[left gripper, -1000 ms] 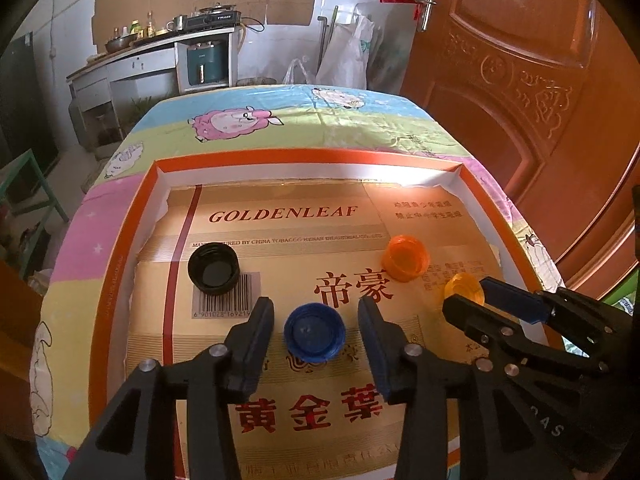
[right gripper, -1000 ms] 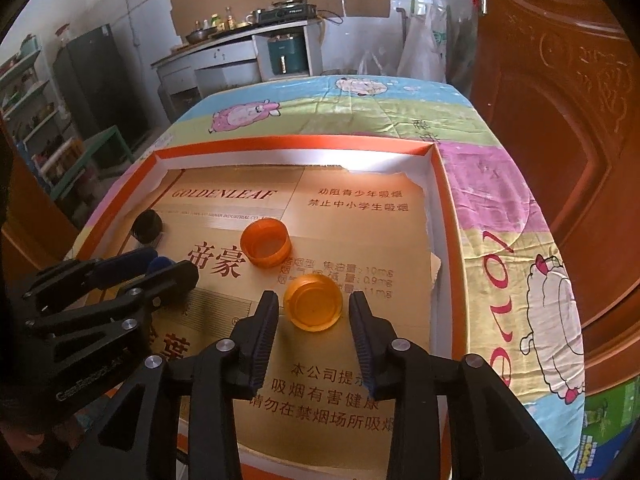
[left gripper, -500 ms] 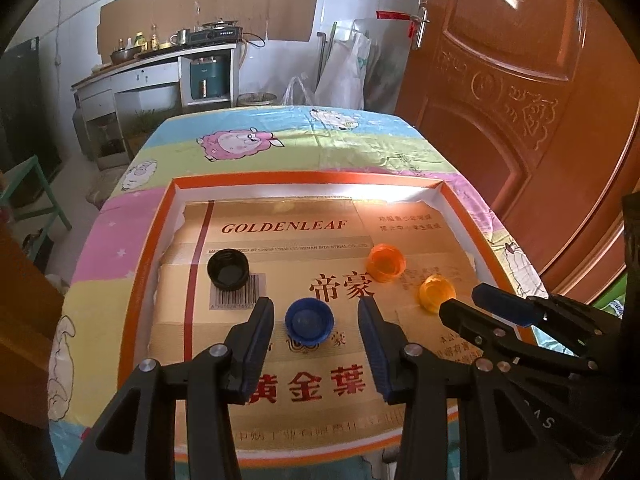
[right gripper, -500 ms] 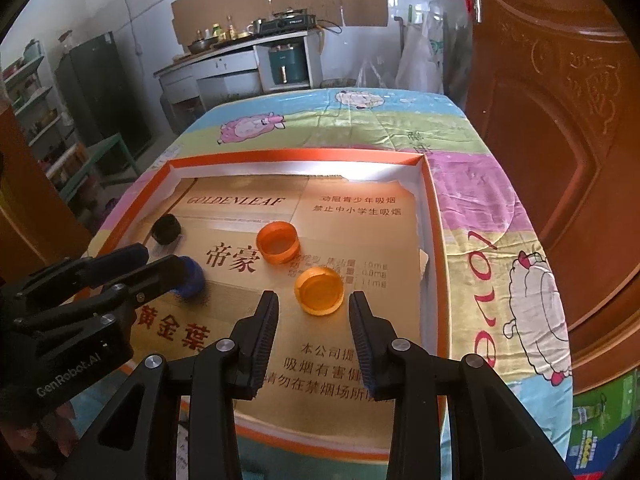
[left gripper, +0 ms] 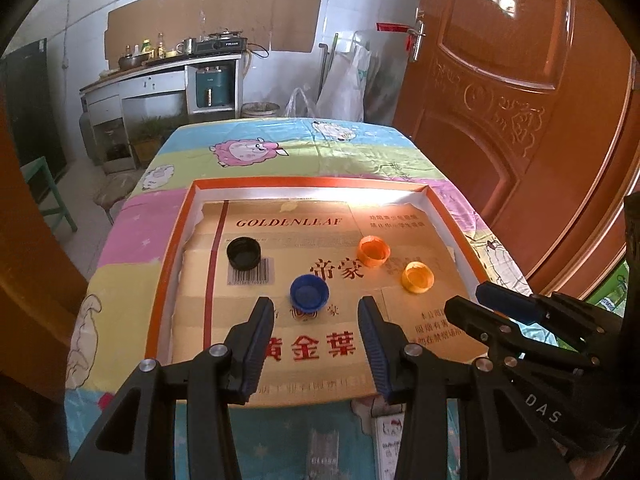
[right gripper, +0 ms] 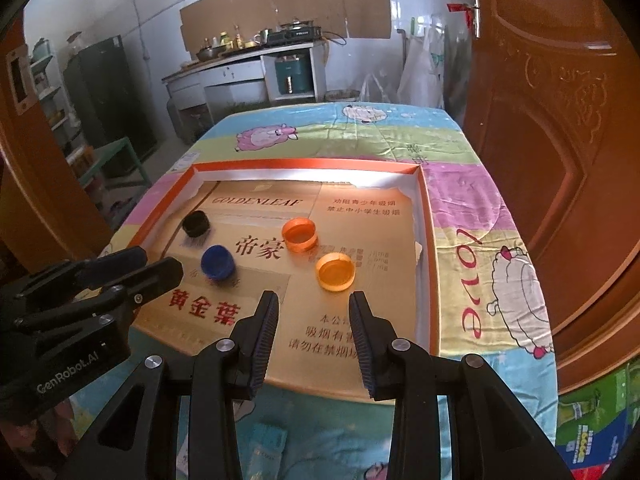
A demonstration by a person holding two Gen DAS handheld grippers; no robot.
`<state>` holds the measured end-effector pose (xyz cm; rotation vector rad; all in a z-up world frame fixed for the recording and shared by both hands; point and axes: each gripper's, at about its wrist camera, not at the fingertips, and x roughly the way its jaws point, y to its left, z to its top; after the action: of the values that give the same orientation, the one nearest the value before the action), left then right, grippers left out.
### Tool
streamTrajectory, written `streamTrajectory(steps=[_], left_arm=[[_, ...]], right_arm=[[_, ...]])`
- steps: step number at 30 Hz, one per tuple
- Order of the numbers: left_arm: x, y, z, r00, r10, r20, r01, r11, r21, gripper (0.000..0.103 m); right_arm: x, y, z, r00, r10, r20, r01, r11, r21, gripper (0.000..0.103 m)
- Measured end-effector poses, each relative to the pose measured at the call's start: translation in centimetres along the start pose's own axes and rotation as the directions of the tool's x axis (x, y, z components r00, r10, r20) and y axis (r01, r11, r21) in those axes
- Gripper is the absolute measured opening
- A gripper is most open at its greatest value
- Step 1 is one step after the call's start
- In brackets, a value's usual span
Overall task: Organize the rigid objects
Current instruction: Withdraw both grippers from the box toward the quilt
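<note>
Caps lie loose on the printed cardboard lining an orange-rimmed tray point(left gripper: 448, 208): a blue cap point(left gripper: 309, 292) dead ahead at twelve o'clock of the left gripper point(left gripper: 316, 312), whose jaws stand spread and empty, and a black cap point(left gripper: 243, 253) at eleven. From the right gripper point(right gripper: 313, 306), likewise parted and holding nothing, a yellow-orange cap point(right gripper: 335, 271) sits just past the fingertips at twelve, an orange cap point(right gripper: 299, 234) beyond at eleven.
</note>
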<state>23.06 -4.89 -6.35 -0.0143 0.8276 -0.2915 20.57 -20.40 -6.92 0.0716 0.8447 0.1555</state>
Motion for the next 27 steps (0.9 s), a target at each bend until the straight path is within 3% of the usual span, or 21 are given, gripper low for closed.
streamTrajectory(steps=[27], left_arm=[[-6.5, 0.3, -4.7, 0.999, 0.01, 0.053, -0.009, 1.0, -0.017, 0.044]], right_arm=[[-6.5, 1.7, -4.6, 0.999, -0.01, 0.049, 0.01, 1.0, -0.011, 0.038]])
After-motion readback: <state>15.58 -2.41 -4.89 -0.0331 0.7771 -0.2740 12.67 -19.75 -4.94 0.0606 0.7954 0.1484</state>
